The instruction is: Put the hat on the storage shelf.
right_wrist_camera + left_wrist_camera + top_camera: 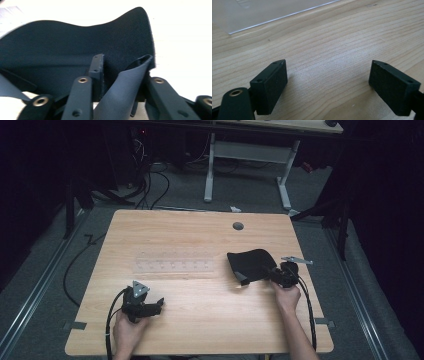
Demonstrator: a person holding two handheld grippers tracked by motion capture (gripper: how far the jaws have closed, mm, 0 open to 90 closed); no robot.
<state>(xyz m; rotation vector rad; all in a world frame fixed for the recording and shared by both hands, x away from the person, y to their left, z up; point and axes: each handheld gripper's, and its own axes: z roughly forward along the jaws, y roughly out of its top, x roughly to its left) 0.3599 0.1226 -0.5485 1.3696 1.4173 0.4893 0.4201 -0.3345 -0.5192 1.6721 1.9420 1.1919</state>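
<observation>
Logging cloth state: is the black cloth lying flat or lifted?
Partly lifted: the right hand-held gripper pinches the black cloth at one folded edge, which curls upward.

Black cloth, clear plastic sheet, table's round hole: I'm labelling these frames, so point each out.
Black cloth (250, 262), high view, middle of its flat part.
Clear plastic sheet (172, 265), high view, its centre.
Round hole (238, 226), high view, its dark opening.

The high view is dim: the wooden table is lit from above while the room around it falls into near black. The left gripper view is evenly lit, with soft shadows beside the jaws. In the right gripper view the background is blown out white, and the black cloth is soft at its edges.
</observation>
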